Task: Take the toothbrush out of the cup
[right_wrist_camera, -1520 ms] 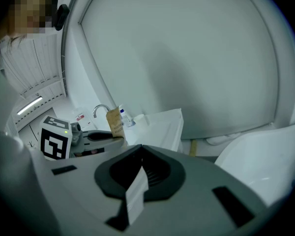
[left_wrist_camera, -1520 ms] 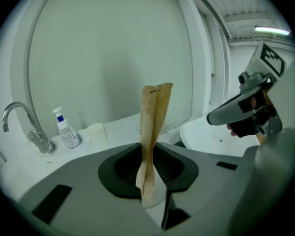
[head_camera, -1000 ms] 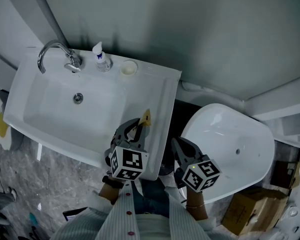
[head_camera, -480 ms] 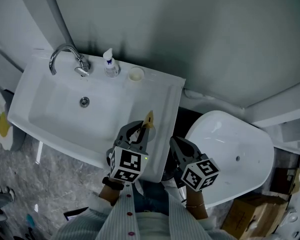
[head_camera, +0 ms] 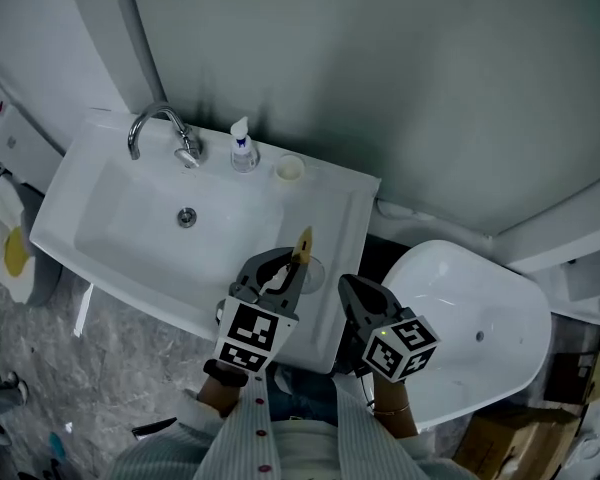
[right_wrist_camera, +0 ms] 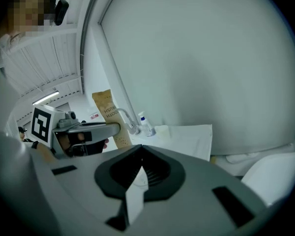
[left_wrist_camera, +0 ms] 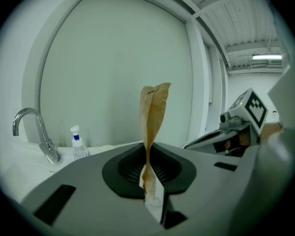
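Head view: my left claw (head_camera: pixel 285 263) is pinching the bottom end of the paper-wrapped toothbrush (head_camera: pixel 302 245). Its long axis runs up from the claw toward the wall, free end on top. It's over the sink's (head_camera: pixel 230 238) front right corner, well clear of the cup (head_camera: pixel 290 168), which is on the back ledge beside the soap bottle (head_camera: pixel 243 148). My right claw (head_camera: pixel 355 293) hangs over the dark gap between the sink's right edge and the toilet (head_camera: pixel 460 318).

Left gripper view: claw pressed onto the wrapper, which stands nearly upright with a slight twist. There's only open air and bare wall around it.

Right gripper view: claw pressed together, nothing in it. The toothbrush stands upright off to the left, in front of the faucet (right_wrist_camera: pixel 125 119).
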A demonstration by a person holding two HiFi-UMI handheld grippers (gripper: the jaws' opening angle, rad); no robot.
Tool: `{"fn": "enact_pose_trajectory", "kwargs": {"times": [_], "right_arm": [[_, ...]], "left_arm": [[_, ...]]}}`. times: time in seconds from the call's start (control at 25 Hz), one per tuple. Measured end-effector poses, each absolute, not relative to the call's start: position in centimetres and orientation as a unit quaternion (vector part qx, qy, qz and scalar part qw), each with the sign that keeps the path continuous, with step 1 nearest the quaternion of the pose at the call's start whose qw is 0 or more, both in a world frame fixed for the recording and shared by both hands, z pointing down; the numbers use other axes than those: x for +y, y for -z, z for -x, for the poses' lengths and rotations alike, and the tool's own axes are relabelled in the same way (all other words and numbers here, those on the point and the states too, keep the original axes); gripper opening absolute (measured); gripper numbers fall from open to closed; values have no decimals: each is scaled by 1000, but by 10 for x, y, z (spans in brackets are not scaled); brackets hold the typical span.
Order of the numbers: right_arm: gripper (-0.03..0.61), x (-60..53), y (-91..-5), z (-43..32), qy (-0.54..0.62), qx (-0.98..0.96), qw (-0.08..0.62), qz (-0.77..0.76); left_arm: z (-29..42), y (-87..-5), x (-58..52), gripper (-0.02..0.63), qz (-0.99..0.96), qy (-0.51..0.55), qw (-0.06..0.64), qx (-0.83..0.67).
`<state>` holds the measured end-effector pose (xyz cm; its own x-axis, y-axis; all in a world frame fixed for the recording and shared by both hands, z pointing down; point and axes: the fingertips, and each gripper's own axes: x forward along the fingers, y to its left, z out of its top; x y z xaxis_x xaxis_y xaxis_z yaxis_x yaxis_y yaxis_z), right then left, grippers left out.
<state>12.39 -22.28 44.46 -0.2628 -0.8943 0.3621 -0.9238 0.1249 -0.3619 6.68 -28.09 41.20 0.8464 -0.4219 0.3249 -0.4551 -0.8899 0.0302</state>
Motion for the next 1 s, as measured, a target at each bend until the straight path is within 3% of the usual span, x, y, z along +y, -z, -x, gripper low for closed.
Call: {"fn": "enact_pose_trajectory", "kwargs": {"times": [0.36,1.0], "right_arm": [[12,-236,-418,-105,-229,-769,23,-597],[12,-246,-365,-81,-169,-803,9,-572]], "left_arm": [[-42,-372,-281,41,-967,-94,92,-219],[-20,-336,-259,40,-977,-61,89,-181]]}}
